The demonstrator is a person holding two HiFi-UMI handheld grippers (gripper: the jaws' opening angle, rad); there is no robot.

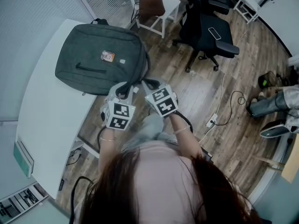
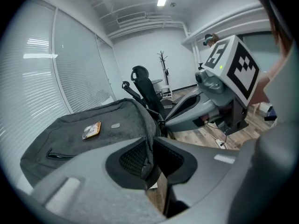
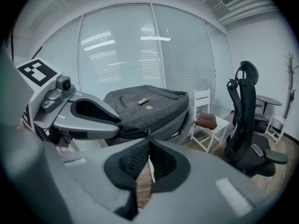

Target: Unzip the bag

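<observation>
A grey bag point(image 1: 100, 57) lies flat on a white table point(image 1: 46, 125), its near edge at the table's rim, closest to the person. The left gripper point(image 2: 152, 160) has its jaws pressed together on a fold of the bag's fabric at that edge. Just beside it, the right gripper point(image 3: 148, 158) pinches the zipper pull point(image 3: 149, 133) between closed jaws.

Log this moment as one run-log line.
step: unzip start | left gripper: shut on edge of grey fabric backpack | right gripper: shut on thin zip pull | backpack: lying on white table, zip looks closed
</observation>
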